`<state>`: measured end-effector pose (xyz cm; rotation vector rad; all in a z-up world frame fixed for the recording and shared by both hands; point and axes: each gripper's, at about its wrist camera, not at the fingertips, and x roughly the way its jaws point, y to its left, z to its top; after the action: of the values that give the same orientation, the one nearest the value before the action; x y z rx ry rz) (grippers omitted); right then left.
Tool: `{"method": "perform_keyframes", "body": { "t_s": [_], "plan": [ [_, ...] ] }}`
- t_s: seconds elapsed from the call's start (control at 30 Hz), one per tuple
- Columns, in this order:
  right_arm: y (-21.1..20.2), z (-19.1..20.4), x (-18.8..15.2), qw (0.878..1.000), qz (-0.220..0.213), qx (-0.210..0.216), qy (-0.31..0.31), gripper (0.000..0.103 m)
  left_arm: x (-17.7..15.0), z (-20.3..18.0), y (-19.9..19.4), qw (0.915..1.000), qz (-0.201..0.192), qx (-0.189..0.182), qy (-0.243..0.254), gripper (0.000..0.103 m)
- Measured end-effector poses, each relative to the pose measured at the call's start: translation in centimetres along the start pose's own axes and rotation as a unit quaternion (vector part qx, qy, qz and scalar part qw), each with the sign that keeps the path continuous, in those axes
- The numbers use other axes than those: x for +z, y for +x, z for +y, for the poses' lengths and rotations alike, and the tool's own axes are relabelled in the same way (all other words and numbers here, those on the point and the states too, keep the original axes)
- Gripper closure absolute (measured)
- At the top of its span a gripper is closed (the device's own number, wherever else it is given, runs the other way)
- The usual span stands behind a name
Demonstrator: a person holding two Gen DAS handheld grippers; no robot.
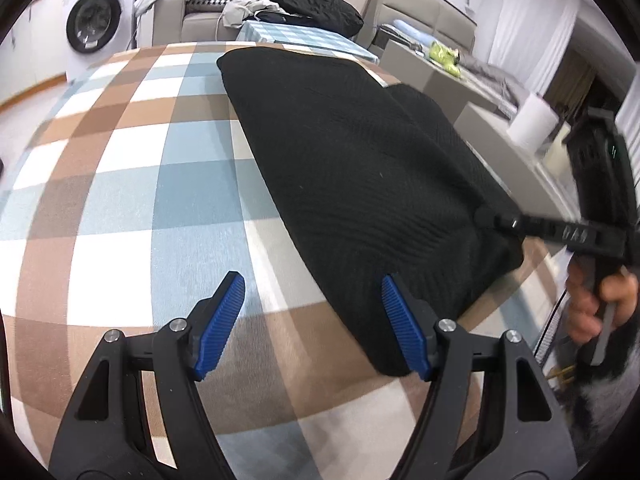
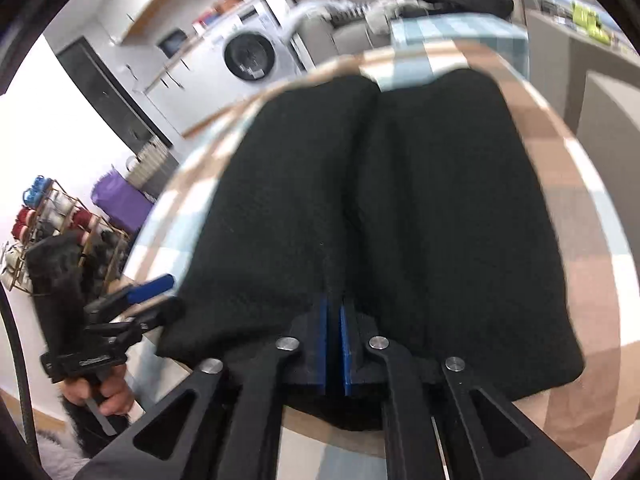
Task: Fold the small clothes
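Right gripper [image 2: 334, 312] pinched on the near edge of the black garment [image 2: 372, 208]; fingertips buried in fabric, contact hard to make out. Left gripper [image 1: 312, 296] spread wide, empty, right pad over the garment's edge. Garment lies flat on checked tablecloth [image 1: 132, 168]. Right view motion-blurred.

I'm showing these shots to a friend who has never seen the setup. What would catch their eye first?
Most striking is the black knitted garment, lying flat on the brown, blue and white checked tablecloth. The right tool is nearly closed at the garment's near edge, while the left tool stands open beside it. Behind the table sits a white washing machine.
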<state>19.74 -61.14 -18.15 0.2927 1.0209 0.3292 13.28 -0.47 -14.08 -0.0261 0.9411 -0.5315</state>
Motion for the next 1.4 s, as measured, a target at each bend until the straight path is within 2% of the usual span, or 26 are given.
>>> {"method": "perform_keyframes", "body": {
  "t_s": [0.03,0.1,0.2,0.3,0.4,0.47,0.53,0.63,0.73,0.83,0.87,0.93,0.97,1.07,1.13,1.23,1.33,1.4],
  "plan": [
    [-0.5,0.1,-0.2,1.000,-0.006,0.010,0.002,0.089,-0.1,-0.3,-0.2,1.0000,-0.002,-0.001,0.005,0.035],
    [-1.4,0.3,-0.7,0.999,-0.010,0.033,-0.002,0.073,-0.1,-0.6,-0.5,0.9997,-0.002,-0.023,0.002,0.035],
    [-2.5,0.9,-1.9,0.998,-0.015,0.050,-0.036,0.058,-0.1,-1.2,-0.6,0.9994,0.000,-0.034,0.009,0.035],
    [-2.6,1.4,-3.1,0.996,-0.003,0.042,-0.078,0.058,-0.6,-1.7,0.0,0.9988,0.020,-0.039,0.024,0.035],
    [-2.1,1.6,-3.8,0.992,0.015,0.023,-0.120,0.058,-1.1,-1.8,0.4,0.9987,0.030,-0.028,0.031,0.035],
    [-2.0,1.4,-3.7,0.992,0.021,0.015,-0.126,0.058,-1.3,-1.5,0.4,0.9989,0.032,-0.025,0.026,0.035],
    [-2.9,0.7,-3.9,0.994,0.010,0.023,-0.108,0.058,-1.3,-1.2,0.4,0.9990,0.031,-0.025,0.020,0.035],
    [-5.2,-2.0,-4.2,0.998,-0.032,0.041,-0.021,0.058,-1.3,-1.0,0.4,0.9990,0.031,-0.026,0.017,0.035],
    [-4.8,-4.1,-4.0,0.998,-0.044,0.033,0.037,0.058,-1.3,-1.0,0.5,0.9990,0.031,-0.026,0.021,0.035],
    [-2.9,-4.9,-3.6,0.997,-0.030,0.041,0.062,0.060,-1.2,-1.0,0.6,0.9988,0.032,-0.025,0.025,0.035],
    [-2.4,-4.9,-3.4,0.997,-0.027,0.040,0.064,0.065,-1.2,-1.0,0.6,0.9988,0.033,-0.025,0.026,0.035],
    [-1.3,-4.3,-2.7,0.998,-0.024,0.027,0.049,0.082,-1.2,-1.1,0.6,0.9987,0.034,-0.022,0.031,0.035],
    [-1.2,-4.0,-2.3,0.999,-0.023,0.024,0.039,0.098,-1.2,-1.1,0.7,0.9987,0.034,-0.020,0.032,0.035],
    [-3.1,-3.6,-1.4,0.995,-0.067,0.071,0.037,0.098,-1.1,-1.3,0.8,0.9985,0.036,-0.013,0.040,0.035],
    [-3.7,-4.2,-0.9,0.995,-0.073,0.048,0.043,0.098,-1.2,-1.3,0.8,0.9984,0.036,-0.014,0.042,0.035],
    [-1.6,-5.4,-0.9,0.998,-0.037,-0.018,0.045,0.098,-1.2,-1.2,0.8,0.9982,0.035,-0.015,0.045,0.035],
    [-1.2,-5.2,-1.2,0.998,-0.033,-0.027,0.042,0.096,-1.1,-1.1,0.8,0.9984,0.036,-0.017,0.041,0.035],
    [-2.4,-4.8,-1.2,0.998,-0.053,-0.015,0.043,0.093,-1.0,-0.8,0.7,0.9986,0.035,-0.022,0.031,0.035]
  ]
}}
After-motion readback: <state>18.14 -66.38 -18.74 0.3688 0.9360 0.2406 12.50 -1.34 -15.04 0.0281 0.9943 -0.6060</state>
